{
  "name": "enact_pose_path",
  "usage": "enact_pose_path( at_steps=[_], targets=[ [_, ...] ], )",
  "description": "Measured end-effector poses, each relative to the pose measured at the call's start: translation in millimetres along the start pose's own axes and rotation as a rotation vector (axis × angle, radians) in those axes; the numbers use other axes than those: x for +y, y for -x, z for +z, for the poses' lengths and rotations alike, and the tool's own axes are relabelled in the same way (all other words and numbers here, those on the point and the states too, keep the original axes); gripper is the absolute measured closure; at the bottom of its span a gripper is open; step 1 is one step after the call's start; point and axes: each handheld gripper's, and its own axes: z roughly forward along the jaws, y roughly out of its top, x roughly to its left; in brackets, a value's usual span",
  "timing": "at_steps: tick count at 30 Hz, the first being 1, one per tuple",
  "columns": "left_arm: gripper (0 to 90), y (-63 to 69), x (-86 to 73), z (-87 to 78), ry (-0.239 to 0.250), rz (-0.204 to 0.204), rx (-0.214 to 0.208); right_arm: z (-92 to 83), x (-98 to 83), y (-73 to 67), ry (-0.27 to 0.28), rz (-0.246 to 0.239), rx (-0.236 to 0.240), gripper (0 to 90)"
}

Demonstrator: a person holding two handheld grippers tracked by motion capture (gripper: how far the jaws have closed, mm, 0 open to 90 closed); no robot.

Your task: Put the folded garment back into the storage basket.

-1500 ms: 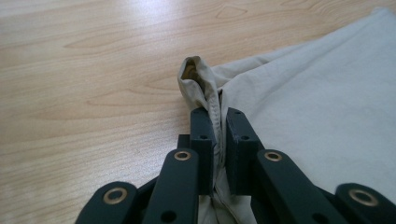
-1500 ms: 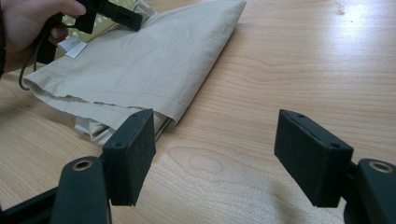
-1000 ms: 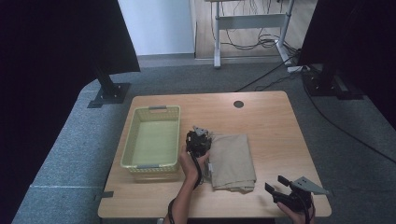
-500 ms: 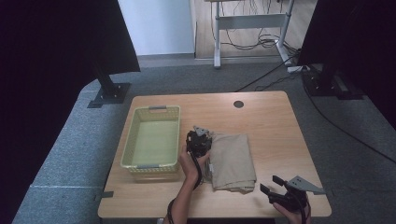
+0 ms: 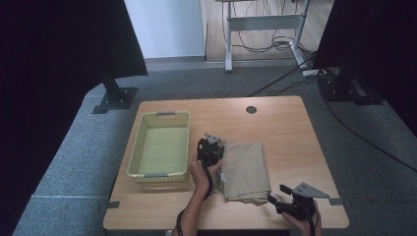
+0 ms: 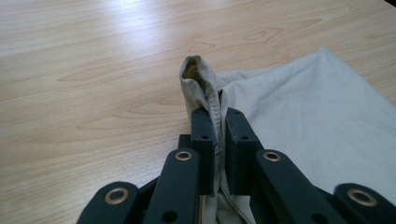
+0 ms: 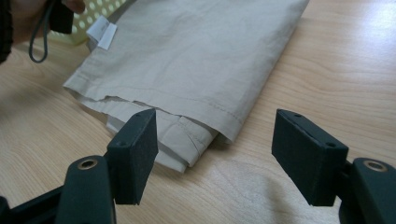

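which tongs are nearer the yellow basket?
Left. The left tongs sit just right of the yellow basket, shut on the folded beige cloth; the right tongs are open past its near corner.

One folded beige cloth (image 5: 246, 169) is lying on one wooden table (image 5: 285, 128), with one yellow basket (image 5: 160, 147) sitting at its 9 o'clock. Two grippers are working over the table: the left gripper (image 5: 210, 150) is clamping the cloth's edge at 9 o'clock, and the right gripper (image 5: 281, 196) is hovering with jaws apart at the cloth's 5 o'clock corner. One white label (image 7: 102, 32) is showing on the cloth. One dark round hole (image 5: 251, 109) is marking the table at 12 o'clock.
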Motion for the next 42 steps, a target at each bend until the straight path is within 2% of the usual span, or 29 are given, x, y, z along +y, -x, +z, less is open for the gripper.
enact_pose_path(
  at_steps=[8, 11, 20, 23, 24, 28, 30, 31, 32, 33, 34, 39, 42],
  targets=[
    [83.6, 0.3, -1.5, 0.5, -0.006, 0.003, -0.005, 14.8, 3.5, -6.8, -0.075, -0.021, -0.016, 31.5],
    [83.5, 0.2, -2.6, 0.7, -0.008, 0.004, -0.005, 21.7, 3.6, -7.7, -0.113, -0.021, -0.036, 32.2],
    [83.4, -1.2, -4.3, 1.3, -0.012, -0.003, -0.005, 28.4, 4.1, -10.1, -0.15, -0.012, -0.061, 36.2],
    [83.4, -1.1, -4.8, 2.0, -0.012, -0.008, -0.003, 30.5, 5.1, -13.6, -0.158, -0.029, -0.079, 39.1],
    [83.3, -1.1, -5.4, 2.2, -0.012, -0.007, 0.001, 31.6, 4.9, -18.3, -0.155, -0.05, -0.081, 48.0],
    [83.3, -3.0, -6.9, 1.7, -0.01, -0.014, 0.007, 31.7, 5.7, -21.7, -0.153, -0.07, -0.09, 54.9],
    [83.2, -3.0, -6.9, 1.7, -0.01, -0.014, 0.007, 32.4, 6.4, -24.7, -0.15, -0.088, -0.104, 54.9],
    [83.2, -6.8, -9.2, 0.7, -0.004, -0.032, -0.001, 32.4, 6.4, -24.7, -0.15, -0.088, -0.104, 61.7],
    [83.1, -6.8, -9.2, 0.7, -0.004, -0.032, -0.001, 32.4, 6.4, -24.7, -0.15, -0.088, -0.104, 61.7],
    [83.1, -6.8, -9.2, 0.7, -0.004, -0.032, -0.001, 33.2, 7.7, -28.4, -0.14, -0.108, -0.124, 61.7],
    [83.1, -9.4, -12.0, 1.4, 0.0, -0.045, -0.007, 33.8, 9.2, -30.1, -0.139, -0.115, -0.122, 80.4],
    [83.1, -10.0, -12.4, 1.0, 0.009, -0.049, -0.016, 33.9, 9.6, -31.3, -0.139, -0.111, -0.122, 83.4],
    [82.9, -10.1, -12.3, 0.8, 0.015, -0.055, -0.02, 34.7, 9.9, -36.9, -0.14, -0.11, -0.142, 85.1]
  ],
)
